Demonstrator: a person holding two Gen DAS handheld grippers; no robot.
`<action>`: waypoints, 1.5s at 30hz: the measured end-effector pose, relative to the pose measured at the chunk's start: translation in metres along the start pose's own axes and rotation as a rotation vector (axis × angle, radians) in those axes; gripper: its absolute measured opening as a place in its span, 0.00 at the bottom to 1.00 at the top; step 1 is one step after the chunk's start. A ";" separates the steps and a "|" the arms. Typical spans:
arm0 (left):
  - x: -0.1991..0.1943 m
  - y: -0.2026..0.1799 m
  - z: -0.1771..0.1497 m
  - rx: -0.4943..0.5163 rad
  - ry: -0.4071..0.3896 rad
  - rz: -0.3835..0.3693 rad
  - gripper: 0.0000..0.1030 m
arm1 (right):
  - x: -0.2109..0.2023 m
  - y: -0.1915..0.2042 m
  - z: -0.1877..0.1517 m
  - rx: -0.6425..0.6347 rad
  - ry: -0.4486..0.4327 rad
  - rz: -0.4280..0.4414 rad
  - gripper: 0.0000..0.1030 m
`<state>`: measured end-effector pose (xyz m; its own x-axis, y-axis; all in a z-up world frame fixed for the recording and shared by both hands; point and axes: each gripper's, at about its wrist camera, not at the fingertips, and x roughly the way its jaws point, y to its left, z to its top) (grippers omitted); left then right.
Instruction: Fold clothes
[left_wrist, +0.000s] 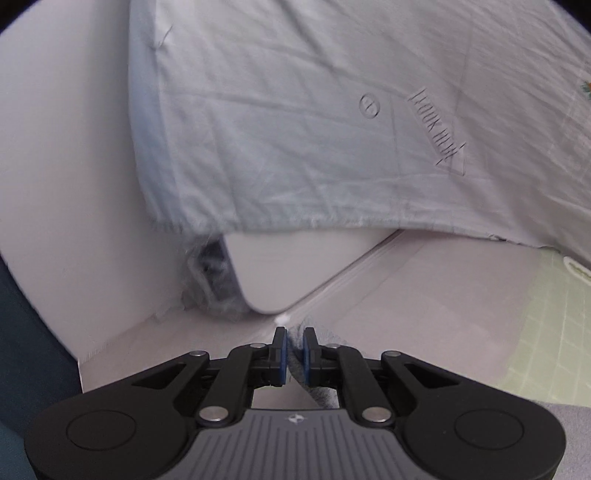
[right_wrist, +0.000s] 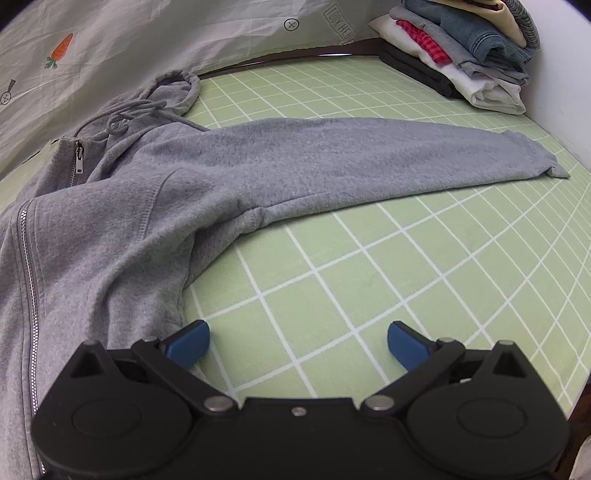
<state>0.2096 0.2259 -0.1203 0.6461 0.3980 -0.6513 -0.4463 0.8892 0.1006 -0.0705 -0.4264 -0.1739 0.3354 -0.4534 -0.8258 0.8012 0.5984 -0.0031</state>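
The pale sheet (right_wrist: 155, 33) carried a boxed stamp reading "LOOK HERE" (right_wrist: 339, 23) at one o'clock in the right wrist view, beside a circled cross (right_wrist: 291, 24); the same stamp (left_wrist: 436, 129) showed reversed in the left view.

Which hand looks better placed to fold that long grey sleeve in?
Probably the right gripper: its fingers are open, with the hoodie sleeve ahead. The left gripper is shut on grey fabric.

Your right gripper (right_wrist: 297, 341), jaws spread, faces bare green grid mat (right_wrist: 388, 258): free passage ahead and rightward. The grey hoodie (right_wrist: 110, 229) bounds the left; its sleeve (right_wrist: 369, 155) crosses the far path. A stack of folded clothes (right_wrist: 469, 55) blocks the far right corner. A white printed sheet (right_wrist: 147, 37) walls the rear.
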 end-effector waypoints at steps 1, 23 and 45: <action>0.003 0.000 -0.003 -0.001 0.027 0.000 0.15 | 0.000 0.000 0.000 -0.001 -0.002 0.001 1.00; -0.152 -0.145 -0.140 0.310 0.231 -0.823 0.67 | -0.054 -0.023 -0.011 0.094 -0.033 0.359 0.83; -0.216 -0.184 -0.210 0.250 0.423 -0.890 0.33 | -0.048 -0.095 0.017 0.088 0.051 0.603 0.25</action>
<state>0.0222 -0.0710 -0.1562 0.3863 -0.5011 -0.7744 0.2639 0.8645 -0.4278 -0.1543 -0.4735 -0.1245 0.7200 -0.0179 -0.6937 0.5162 0.6819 0.5182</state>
